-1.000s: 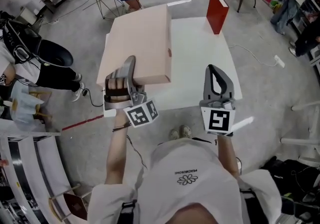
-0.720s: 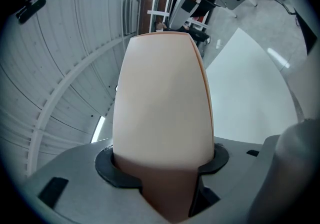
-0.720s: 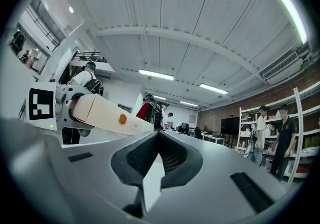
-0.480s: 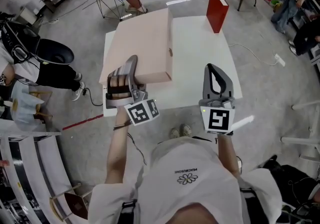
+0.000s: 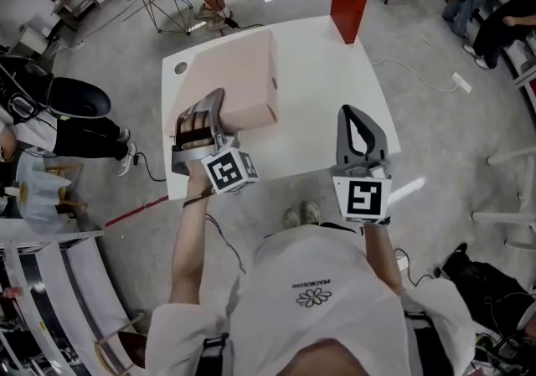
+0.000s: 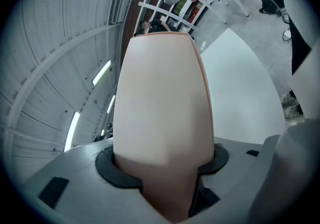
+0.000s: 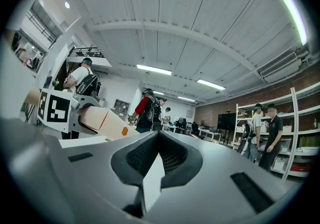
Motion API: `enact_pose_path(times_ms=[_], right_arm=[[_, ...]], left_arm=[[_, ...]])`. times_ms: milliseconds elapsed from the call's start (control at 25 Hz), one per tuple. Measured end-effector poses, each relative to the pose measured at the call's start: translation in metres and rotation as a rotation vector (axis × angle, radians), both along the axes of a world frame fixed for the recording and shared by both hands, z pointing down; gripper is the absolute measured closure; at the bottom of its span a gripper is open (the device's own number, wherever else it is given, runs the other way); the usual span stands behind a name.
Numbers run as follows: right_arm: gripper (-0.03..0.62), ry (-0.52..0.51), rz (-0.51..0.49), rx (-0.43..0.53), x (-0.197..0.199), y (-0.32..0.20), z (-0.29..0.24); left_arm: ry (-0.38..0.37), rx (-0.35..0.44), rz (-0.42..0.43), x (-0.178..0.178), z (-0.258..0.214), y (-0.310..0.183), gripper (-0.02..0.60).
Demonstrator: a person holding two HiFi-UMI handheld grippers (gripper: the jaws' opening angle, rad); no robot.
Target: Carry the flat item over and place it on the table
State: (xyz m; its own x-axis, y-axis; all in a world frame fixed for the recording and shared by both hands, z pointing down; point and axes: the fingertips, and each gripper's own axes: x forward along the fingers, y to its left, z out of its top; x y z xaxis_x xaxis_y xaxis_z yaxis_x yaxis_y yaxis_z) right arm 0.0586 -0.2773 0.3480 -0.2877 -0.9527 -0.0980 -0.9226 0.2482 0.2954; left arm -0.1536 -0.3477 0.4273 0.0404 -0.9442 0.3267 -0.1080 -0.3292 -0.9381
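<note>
Matt, pale tan cardboard on the flat box (image 5: 239, 81), smooth-faced, and the table (image 5: 327, 90) is a smooth white top with a soft sheen. The left gripper (image 5: 211, 106) and right gripper (image 5: 352, 115) both show matt grey plastic shells, the right one's pads (image 7: 176, 155) black, rubbery and finely textured. The floor (image 5: 444, 140) looks like dull grey concrete.

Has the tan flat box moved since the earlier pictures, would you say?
Yes: the flat box has come down and nearer; it no longer covers the white table's far left corner.
</note>
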Motion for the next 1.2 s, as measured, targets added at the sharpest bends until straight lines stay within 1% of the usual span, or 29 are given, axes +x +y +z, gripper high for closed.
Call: enact_pose_path(times_ms=[240, 440, 720, 880, 1040, 1200], right_arm=[[0.583, -0.007, 0.043, -0.012, 0.023, 0.001, 0.005], [0.583, 0.003, 0.069, -0.024, 0.030, 0.006, 0.009], [0.583, 0.010, 0.092, -0.046, 0.041, 0.003, 0.013], [0.583, 0.012, 0.094, -0.050, 0.042, 0.002, 0.014], [0.583, 0.027, 0.092, -0.057, 0.039, 0.003, 0.016], [0.583, 0.023, 0.085, -0.057, 0.037, 0.000, 0.018]], left_arm=[[-0.027, -0.076, -0.003, 0.009, 0.028, -0.018, 0.291], [-0.062, -0.129, -0.005, 0.006, 0.053, -0.025, 0.291], [-0.079, -0.196, -0.012, 0.007, 0.081, -0.034, 0.291], [-0.130, -0.193, -0.005, 0.008, 0.087, -0.038, 0.291], [-0.127, -0.189, -0.002, 0.009, 0.089, -0.039, 0.290], [-0.142, -0.194, 0.004, 0.011, 0.092, -0.043, 0.290]])
